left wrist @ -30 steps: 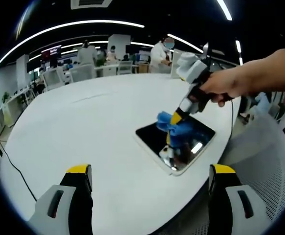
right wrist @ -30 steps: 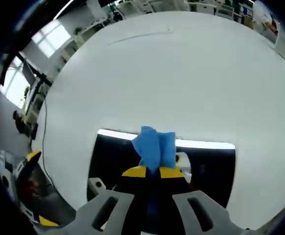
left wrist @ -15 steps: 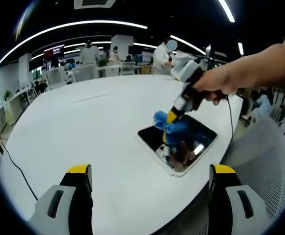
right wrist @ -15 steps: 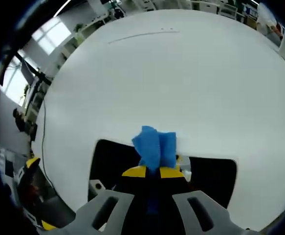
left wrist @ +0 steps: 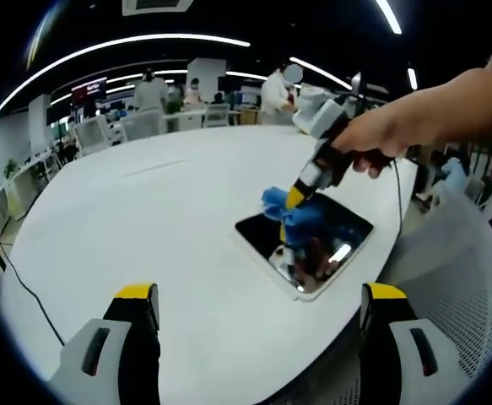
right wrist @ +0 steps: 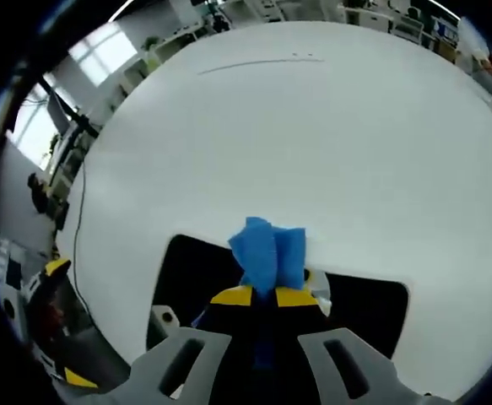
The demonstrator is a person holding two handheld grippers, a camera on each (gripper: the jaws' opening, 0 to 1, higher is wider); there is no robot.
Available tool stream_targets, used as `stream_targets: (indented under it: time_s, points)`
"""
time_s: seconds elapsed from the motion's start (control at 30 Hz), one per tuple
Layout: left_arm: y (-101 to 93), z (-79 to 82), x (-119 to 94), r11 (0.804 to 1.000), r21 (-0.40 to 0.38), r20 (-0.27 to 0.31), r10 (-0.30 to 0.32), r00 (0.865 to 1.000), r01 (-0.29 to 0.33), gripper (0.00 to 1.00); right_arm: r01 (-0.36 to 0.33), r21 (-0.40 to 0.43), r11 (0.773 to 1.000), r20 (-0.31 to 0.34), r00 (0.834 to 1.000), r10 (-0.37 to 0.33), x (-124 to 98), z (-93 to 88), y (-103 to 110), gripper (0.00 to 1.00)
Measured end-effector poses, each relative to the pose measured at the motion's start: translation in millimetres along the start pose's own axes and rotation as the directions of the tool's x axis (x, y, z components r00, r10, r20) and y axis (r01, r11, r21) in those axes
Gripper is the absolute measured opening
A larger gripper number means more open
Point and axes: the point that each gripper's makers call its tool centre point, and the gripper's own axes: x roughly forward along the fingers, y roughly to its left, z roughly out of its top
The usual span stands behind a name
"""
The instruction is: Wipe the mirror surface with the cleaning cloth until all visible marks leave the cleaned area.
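Near the right edge of the round white table (left wrist: pixel 144 219) lies the dark rectangular mirror with a pale frame (left wrist: pixel 334 232), and on it the right gripper (left wrist: pixel 294 199), held in a person's hand (left wrist: pixel 379 139), presses a crumpled blue cleaning cloth (left wrist: pixel 286 211) against the glass. Its yellow-tipped jaws are closed tight on the blue cleaning cloth (right wrist: pixel 267 253), which sticks out past the tips in the right gripper view. Over the last second the cloth has slid from nearer the mirror's middle toward its far-left edge, so that it now reaches the frame where the mirror (right wrist: pixel 186 270) meets the white tabletop (right wrist: pixel 296 143). That reads as one wiping stroke carried to the border, so the task is mid-course. Whether marks remain on the glass is hard to say, since reflections of the ceiling lights cover much of it. The left gripper (left wrist: pixel 258 316) hangs well back over the near table with its jaws spread wide and nothing between them.
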Motion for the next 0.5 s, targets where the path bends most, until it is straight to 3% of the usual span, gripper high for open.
stream_targets:
  time_s: [0.2,0.5]
  points:
    - [1.2,-1.0,0.1,1.0,0.0,-0.005,0.003,1.0,-0.003,1.0,-0.054,0.04,0.998,0.026,0.998,0.053,-2.0,-0.9,-1.5,0.01]
    - [0.4,-1.7,0.5,1.0,0.002,-0.008,0.0,1.0,0.0,1.0,-0.055,0.026,0.998,0.036,0.998,0.054,-7.6,-5.1,-7.9,0.02]
